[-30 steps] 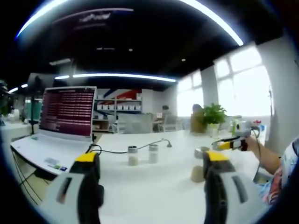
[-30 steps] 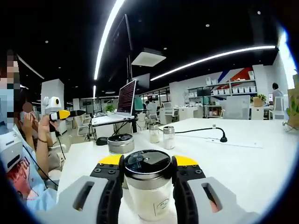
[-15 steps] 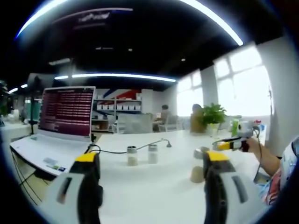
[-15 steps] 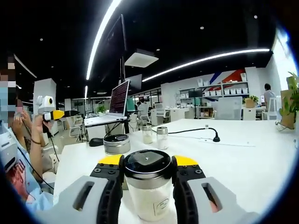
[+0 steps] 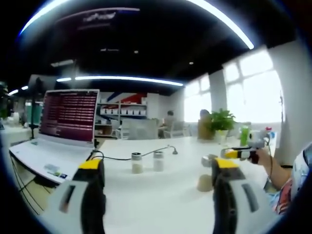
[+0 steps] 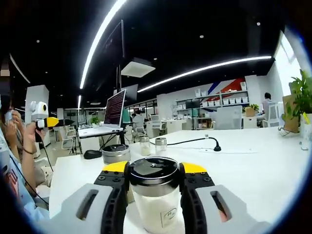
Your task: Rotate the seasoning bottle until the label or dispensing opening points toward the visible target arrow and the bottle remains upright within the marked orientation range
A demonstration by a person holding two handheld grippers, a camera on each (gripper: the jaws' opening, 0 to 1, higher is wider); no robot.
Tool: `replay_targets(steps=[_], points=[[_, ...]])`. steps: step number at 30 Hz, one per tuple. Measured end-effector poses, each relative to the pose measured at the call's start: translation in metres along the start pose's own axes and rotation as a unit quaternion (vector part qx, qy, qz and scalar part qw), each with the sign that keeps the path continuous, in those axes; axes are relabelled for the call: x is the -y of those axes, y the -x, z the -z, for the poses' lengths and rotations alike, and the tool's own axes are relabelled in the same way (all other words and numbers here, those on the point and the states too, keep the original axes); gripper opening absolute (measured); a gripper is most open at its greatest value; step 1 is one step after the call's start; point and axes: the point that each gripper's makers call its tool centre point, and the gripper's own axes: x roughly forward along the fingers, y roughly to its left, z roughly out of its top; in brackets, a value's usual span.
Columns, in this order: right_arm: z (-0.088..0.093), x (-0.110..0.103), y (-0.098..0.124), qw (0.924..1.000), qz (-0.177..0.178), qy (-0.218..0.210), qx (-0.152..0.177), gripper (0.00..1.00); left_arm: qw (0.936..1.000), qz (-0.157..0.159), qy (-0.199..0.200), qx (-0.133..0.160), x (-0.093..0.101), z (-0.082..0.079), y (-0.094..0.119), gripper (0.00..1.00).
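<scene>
My right gripper (image 6: 154, 168) is shut on a glass seasoning bottle (image 6: 155, 207) that holds white powder and has a dark lid with a silver band. The bottle stands upright between the yellow-tipped jaws, just above the white table (image 6: 253, 165), with a small label low on its front. In the left gripper view my left gripper (image 5: 157, 165) is open over the table (image 5: 156, 195), nothing between its jaws. The right gripper (image 5: 240, 153), held by a hand, shows there at the right by a silver-lidded bottle (image 5: 204, 181), half hidden behind my right jaw.
Two small shakers (image 5: 137, 163) (image 5: 158, 161) stand mid-table; they are also in the right gripper view (image 6: 145, 145) (image 6: 160, 145) behind a round metal tin (image 6: 116, 153). An open laptop (image 5: 68, 117) and a black cable (image 5: 146, 153) lie beyond. A potted plant (image 5: 222, 119) stands at the far edge.
The right gripper view has swung, so the room has slid left, while the bottle stays gripped between the jaws. The left gripper view has barely shifted.
</scene>
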Motion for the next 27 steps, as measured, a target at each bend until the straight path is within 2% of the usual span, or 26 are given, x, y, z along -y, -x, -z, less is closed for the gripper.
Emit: replay_targets(steps=[27], points=[[0.0019,0.0038,-0.0004,0.9972,0.073,0.012,0.016,0.39,1.0,0.004,-0.004,0.004,0.0024,-0.0024,0.0015,0.96]])
